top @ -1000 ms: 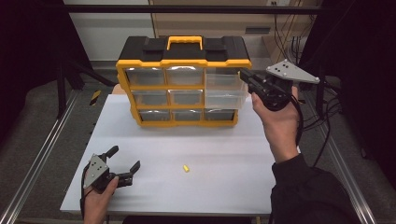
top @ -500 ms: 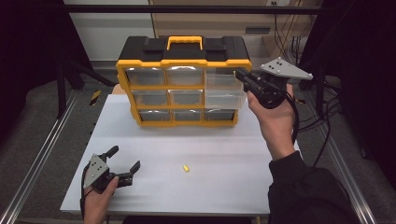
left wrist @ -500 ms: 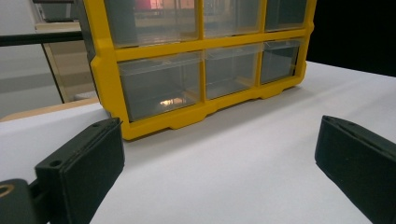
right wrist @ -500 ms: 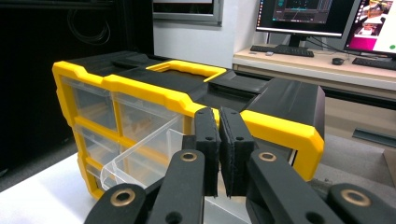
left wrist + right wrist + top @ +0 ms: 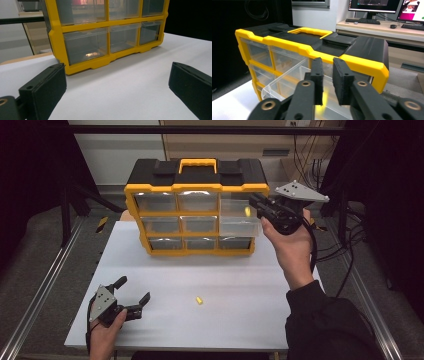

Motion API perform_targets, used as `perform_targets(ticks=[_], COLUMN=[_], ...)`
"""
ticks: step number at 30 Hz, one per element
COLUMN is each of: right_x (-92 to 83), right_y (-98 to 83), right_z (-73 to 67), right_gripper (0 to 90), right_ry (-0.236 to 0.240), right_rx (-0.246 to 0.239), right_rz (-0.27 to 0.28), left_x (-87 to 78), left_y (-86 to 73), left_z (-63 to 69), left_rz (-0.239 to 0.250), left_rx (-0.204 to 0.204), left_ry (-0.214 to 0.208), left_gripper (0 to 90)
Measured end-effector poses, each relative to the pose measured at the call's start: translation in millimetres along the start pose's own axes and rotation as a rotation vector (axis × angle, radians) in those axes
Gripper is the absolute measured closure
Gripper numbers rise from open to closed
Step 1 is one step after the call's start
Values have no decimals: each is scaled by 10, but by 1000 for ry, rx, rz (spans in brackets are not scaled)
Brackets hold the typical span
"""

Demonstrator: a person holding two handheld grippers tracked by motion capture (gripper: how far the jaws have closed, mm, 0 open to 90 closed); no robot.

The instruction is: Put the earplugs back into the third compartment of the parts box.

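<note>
A yellow and black drawer organizer stands at the back of the white table. Its middle right clear drawer is pulled out. My right gripper hovers over that drawer; its jaws have just been opening and stand a little apart with nothing between the pads. A small yellow piece sits just below the tips, over the drawer. In the right gripper view the right gripper points at the organizer, with a yellow blur under it. My left gripper rests open at the table's front left.
A second small yellow piece lies on the table's front middle. In the left gripper view the left gripper faces the organizer's bottom row of shut drawers. Metal rails run along both sides. Cables hang at the right.
The right gripper's jaws have parted slightly, and a small yellow piece now shows just off their tips over the open drawer. The left gripper has stayed put.
</note>
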State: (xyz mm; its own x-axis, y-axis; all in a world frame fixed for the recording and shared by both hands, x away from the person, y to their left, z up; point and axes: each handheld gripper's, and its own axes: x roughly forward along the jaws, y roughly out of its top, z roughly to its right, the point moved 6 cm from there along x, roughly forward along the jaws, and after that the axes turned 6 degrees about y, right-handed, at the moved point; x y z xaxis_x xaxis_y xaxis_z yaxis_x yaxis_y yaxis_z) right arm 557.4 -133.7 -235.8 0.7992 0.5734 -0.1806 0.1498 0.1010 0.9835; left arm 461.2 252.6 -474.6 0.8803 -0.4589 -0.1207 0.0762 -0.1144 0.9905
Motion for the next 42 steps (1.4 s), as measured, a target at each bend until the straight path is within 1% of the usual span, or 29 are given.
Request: perform_targets(ticks=[4,12,15,18,20,23,29,33,36,38,42], right_x=[-15,-43,-56,-66,-66,-67,-78,-74,-74,-73,-81], right_y=[7,24,27,24,11,-1,-2,-16,-23,-32,-64], right_z=[1,15,24,25,34,34,50,56,49,47,50], right_gripper=[715,548,429,311,244,173,115,109,91,72,48], right_ry=[-8,-31,-42,-38,-47,-52,-60,-64,-63,-65,-71], right_rx=[6,10,12,15,15,18,34,26,26,16,20], right_rz=[12,29,34,38,33,27,27,27,31,36,40], left_x=[0,1,1,3,3,3,3,3,3,2,1], left_y=[-1,-4,-6,-7,-8,-8,-8,-7,-8,-8,-8], left_z=[1,3,3,7,9,8,6,6,6,6,5], left_rz=[0,-2,-2,-3,-3,-3,-3,-3,-4,-3,-3], left_rx=[0,0,0,0,1,0,0,1,1,1,1], left_ry=[0,0,0,-1,-1,0,0,0,0,1,1], left_gripper=[11,11,11,11,11,11,11,11,11,11,11])
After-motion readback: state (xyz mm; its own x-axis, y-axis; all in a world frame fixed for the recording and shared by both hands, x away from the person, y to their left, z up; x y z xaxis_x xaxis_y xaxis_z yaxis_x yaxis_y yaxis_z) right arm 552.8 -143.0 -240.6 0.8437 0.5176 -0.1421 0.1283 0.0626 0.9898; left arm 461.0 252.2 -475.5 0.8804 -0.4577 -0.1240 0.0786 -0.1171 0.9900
